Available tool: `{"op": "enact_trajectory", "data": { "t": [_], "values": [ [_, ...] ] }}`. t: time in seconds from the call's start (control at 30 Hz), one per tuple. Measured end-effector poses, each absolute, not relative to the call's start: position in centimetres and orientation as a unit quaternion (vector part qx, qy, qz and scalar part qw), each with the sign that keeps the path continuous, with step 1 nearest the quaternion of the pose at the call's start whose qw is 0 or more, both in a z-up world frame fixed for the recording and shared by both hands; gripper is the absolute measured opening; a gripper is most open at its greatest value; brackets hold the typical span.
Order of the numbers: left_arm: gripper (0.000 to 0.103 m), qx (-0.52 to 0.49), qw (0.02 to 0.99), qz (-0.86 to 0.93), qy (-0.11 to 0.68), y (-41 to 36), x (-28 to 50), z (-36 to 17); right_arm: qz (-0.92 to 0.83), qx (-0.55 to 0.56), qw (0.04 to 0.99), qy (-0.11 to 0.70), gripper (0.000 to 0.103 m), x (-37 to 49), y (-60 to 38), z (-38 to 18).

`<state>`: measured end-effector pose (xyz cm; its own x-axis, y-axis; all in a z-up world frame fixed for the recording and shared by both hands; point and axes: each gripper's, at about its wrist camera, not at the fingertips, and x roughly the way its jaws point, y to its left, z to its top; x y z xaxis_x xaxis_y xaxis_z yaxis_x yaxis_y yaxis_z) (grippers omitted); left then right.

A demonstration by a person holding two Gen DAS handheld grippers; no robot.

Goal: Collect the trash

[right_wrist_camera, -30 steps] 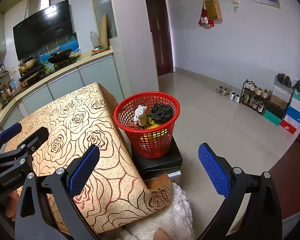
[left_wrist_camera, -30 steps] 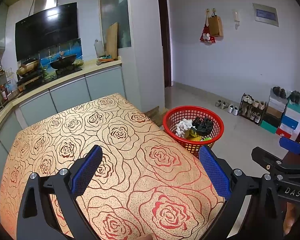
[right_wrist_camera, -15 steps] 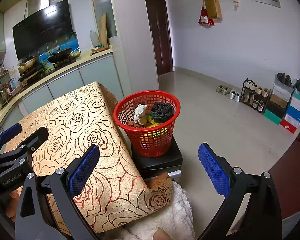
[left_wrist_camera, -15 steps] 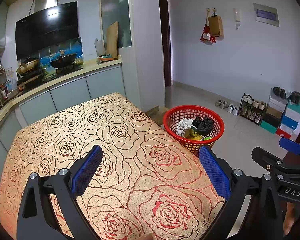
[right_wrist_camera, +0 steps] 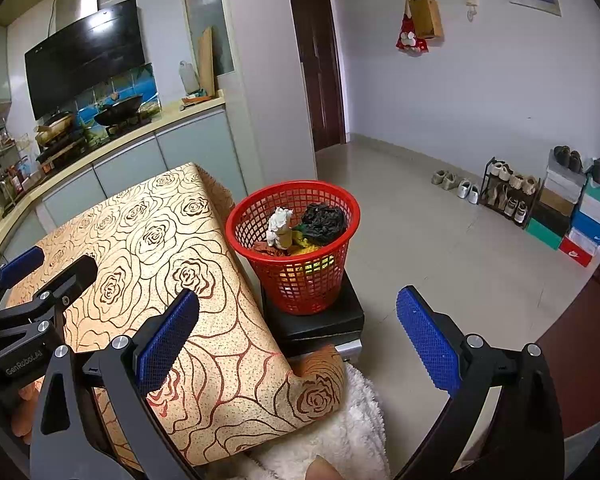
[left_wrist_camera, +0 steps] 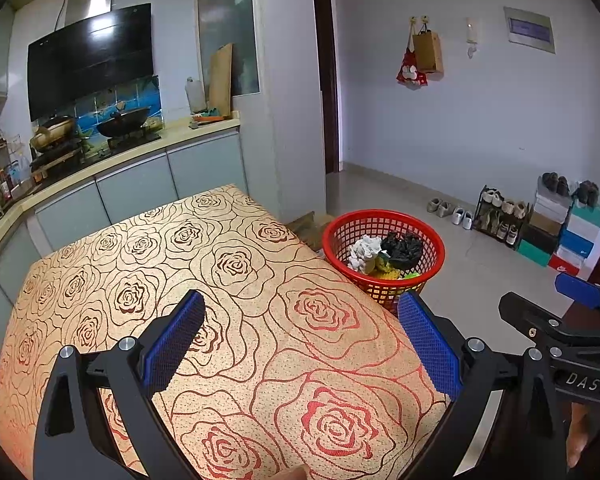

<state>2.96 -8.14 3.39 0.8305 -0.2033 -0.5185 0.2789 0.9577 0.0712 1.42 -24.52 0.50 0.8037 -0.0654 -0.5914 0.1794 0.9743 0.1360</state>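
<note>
Left wrist view: a table (left_wrist_camera: pixel 236 280) draped in a gold cloth printed with red roses fills the lower frame, its top bare from the near edge to the far corner, which ends just short of a grey cabinet run (left_wrist_camera: pixel 140 188) under a cream counter. To the table's right a pale tiled floor (left_wrist_camera: pixel 476 264) lies open as far as a dark doorway (left_wrist_camera: pixel 327 80) and a shoe rack (left_wrist_camera: pixel 500 216) beside stacked boxes along the far wall.

In the right wrist view the cloth folds over the table's right edge and hangs down, with a white fleecy throw (right_wrist_camera: pixel 340 432) showing beneath its near corner. Just beside that edge a red mesh basket (right_wrist_camera: pixel 300 248) stands on a low black stool (right_wrist_camera: pixel 320 320), its rim level with the tabletop. The trash lies inside it: a crumpled white wad (right_wrist_camera: pixel 279 220), a black plastic bag (right_wrist_camera: pixel 324 218) and yellow scraps (right_wrist_camera: pixel 304 244).

The left gripper (left_wrist_camera: pixel 300 344) hovers over the table's near right part, its blue-padded fingers spread wide and holding nothing. The right gripper (right_wrist_camera: pixel 298 340) hangs past the table's near right corner, over the stool and the floor, jaws equally wide and empty.
</note>
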Motion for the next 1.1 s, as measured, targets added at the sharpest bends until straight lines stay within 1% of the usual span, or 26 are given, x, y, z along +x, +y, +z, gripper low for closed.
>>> {"op": "enact_trajectory", "data": {
  "t": [0.6,0.9,1.1],
  "values": [
    [0.094,0.061,0.953,-0.139,0.262,-7.9,3.1,3.5,-0.065,0.094,0.944,0.311,0.096,1.5,-24.5,0.0],
    [0.094,0.075,0.955,-0.123,0.261,-7.9,3.0,2.8,-0.068,0.096,0.941,0.317,0.096,1.8,-24.4,-0.4],
    [0.094,0.063,0.952,-0.097,0.282,-5.5,3.7,2.5,-0.063,0.087,0.939,0.326,0.096,2.6,-23.6,-0.7]
  ]
}}
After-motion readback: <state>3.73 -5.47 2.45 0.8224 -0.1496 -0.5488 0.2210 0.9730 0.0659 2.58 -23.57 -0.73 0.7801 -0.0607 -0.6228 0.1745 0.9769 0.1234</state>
